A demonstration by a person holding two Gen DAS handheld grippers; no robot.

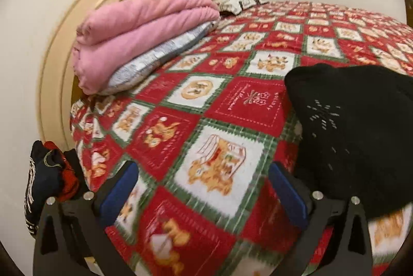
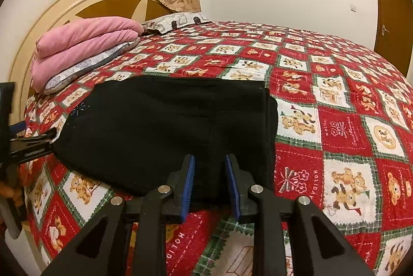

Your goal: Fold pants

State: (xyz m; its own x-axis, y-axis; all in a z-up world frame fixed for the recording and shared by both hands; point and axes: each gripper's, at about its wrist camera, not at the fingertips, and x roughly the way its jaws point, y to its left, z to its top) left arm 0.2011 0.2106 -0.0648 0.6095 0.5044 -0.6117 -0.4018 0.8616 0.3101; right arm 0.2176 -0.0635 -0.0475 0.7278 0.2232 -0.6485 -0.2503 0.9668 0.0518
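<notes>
Black pants, folded into a flat block, are laid on a red teddy-bear bedspread, nearer the foot than the folded pink blanket by the headboard. The right gripper is seen with jaws parted, held over the pants' near edge. The left gripper is spread wide, empty, just left of the pants.
</notes>
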